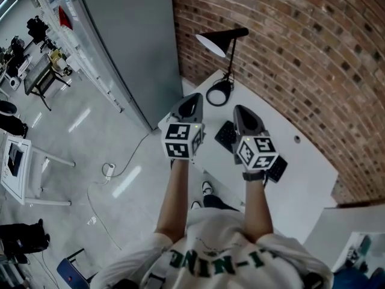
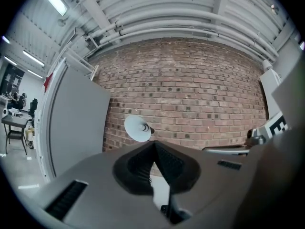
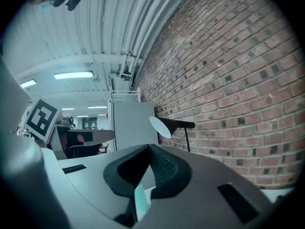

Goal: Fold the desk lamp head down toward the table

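Note:
A black desk lamp stands at the far end of the white table [image 1: 307, 179], against the brick wall. Its cone head [image 1: 218, 41] is raised on a thin stem above a ring base [image 1: 219, 93]. My left gripper [image 1: 193, 98] hovers short of the base with its jaws together and nothing in them. The right gripper [image 1: 241, 109] is beside it, over the table, also shut and empty. The left gripper view shows the lamp head [image 2: 137, 128] above the jaw tips of that gripper [image 2: 154, 145]. In the right gripper view the lamp head [image 3: 160, 126] and arm lie beyond that gripper [image 3: 150, 148].
A black keyboard [image 1: 227, 135] lies on the table under the right gripper. A tall grey cabinet [image 1: 129, 41] stands left of the table, close to the lamp. The brick wall [image 1: 301, 53] runs behind the table. A cable [image 1: 120, 170] trails on the floor at the left.

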Demonstrator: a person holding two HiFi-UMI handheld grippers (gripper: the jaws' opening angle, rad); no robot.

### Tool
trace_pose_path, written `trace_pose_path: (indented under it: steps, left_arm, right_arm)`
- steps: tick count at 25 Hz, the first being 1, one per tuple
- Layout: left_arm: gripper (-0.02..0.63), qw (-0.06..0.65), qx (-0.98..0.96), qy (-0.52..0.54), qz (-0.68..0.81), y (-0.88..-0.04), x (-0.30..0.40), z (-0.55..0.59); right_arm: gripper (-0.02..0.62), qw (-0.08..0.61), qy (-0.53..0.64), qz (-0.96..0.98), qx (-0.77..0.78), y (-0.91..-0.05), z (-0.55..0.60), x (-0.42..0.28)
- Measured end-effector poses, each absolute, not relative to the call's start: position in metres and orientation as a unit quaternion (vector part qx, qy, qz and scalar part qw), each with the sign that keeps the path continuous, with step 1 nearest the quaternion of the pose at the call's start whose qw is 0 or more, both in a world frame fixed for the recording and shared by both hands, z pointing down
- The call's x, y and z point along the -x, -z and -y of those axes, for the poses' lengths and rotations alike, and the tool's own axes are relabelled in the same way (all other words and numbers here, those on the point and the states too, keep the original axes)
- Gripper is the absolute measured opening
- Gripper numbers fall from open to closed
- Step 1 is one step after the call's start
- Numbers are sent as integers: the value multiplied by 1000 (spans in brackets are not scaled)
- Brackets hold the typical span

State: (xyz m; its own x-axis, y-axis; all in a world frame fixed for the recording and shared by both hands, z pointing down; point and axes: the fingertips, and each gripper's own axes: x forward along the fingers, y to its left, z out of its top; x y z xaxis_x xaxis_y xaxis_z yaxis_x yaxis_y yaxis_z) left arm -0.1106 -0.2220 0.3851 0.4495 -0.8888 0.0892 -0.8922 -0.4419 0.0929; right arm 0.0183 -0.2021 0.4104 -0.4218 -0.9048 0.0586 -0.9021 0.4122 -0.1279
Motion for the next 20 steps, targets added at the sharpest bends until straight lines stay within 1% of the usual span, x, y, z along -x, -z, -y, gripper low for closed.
trace_pose_path:
  steps: [8,16,20]
  left_arm:
    - [0,54,-850,-31,523,-365,91,294]
    - [0,56,-862,-18,504,-354,72,345]
    - [35,65,-868,-15,493,-351,67,364]
  right_arm:
    - [5,32,65,-848,525,-395,256,-25]
    - [5,29,75,-848,524,-406,295,-33]
    - [5,33,76,-850,520,-403,311,-32]
